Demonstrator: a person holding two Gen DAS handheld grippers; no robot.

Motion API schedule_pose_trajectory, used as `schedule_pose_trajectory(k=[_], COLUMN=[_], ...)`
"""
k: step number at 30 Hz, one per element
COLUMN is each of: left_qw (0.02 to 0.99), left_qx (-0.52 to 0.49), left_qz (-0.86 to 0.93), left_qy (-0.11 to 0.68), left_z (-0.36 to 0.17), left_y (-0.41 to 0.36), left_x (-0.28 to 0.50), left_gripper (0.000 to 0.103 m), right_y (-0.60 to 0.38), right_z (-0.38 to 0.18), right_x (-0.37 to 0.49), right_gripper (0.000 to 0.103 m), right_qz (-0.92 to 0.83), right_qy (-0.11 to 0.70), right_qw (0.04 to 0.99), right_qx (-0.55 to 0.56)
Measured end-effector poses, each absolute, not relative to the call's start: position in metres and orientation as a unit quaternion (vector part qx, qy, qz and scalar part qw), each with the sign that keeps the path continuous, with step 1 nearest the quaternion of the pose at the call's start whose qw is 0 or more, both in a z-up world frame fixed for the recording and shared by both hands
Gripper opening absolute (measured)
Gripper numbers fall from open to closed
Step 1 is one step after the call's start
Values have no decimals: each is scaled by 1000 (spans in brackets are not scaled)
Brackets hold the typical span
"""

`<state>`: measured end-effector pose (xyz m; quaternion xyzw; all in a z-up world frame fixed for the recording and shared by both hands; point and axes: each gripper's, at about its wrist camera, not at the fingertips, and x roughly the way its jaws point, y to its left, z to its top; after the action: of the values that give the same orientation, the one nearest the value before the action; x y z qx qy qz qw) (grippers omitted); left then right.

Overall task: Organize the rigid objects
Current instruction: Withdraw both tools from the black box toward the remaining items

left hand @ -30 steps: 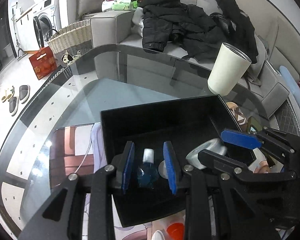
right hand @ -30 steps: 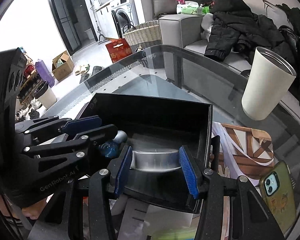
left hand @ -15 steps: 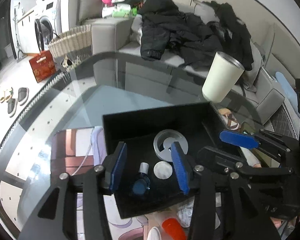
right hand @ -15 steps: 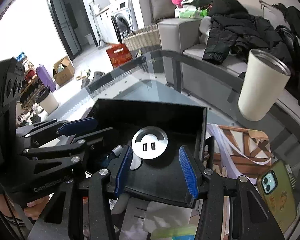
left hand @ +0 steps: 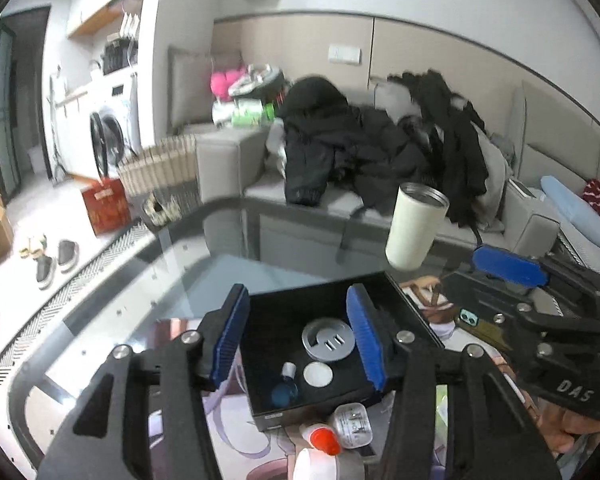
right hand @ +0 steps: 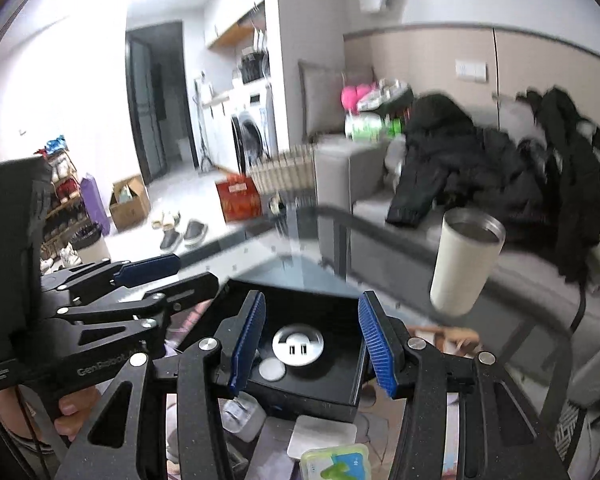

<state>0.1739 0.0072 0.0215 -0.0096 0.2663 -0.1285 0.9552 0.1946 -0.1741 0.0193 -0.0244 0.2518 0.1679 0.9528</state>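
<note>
Three items already down inside black box (left hand: 260,364), on glass table (left hand: 112,300): round USB hub (left hand: 329,339) toward far wall, white disc (left hand: 318,374) mid-floor, blue bottle (left hand: 285,389) lying toward near-left corner. Left gripper (left hand: 298,340) above the box, jaws just been opening, nothing between the pads. Right gripper (right hand: 314,338) likewise parted and empty over the hub. Still outside, at the near wall: clear bottle (left hand: 352,424), red-capped bottle (left hand: 320,438), green-lidded case (right hand: 334,462) (contents unreadable). Phone (left hand: 470,317) and white tumbler (left hand: 416,228) beyond the right wall, untouched. Judged roughly midway; loose pieces left to box.
</note>
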Motion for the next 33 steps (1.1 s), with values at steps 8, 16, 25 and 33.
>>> schedule_pose_trajectory(k=[8, 16, 25, 33], left_qw=[971, 982, 986, 988], left_qx=[-13, -9, -3, 1], left_qz=[-133, -133, -138, -127], left_qy=[197, 132, 97, 87], left_z=[39, 51, 43, 31], left_y=[12, 20, 24, 23], left_x=[132, 91, 51, 33], left_gripper=[51, 51, 55, 57], right_y=[-182, -192, -211, -223], right_z=[48, 58, 48, 34], right_x=[139, 99, 75, 62], right_gripper=[50, 50, 50, 52], right_qz=[162, 157, 153, 152], right_qy=[160, 98, 79, 79], right_qw=[973, 981, 984, 983], right_qx=[-39, -53, -53, -59])
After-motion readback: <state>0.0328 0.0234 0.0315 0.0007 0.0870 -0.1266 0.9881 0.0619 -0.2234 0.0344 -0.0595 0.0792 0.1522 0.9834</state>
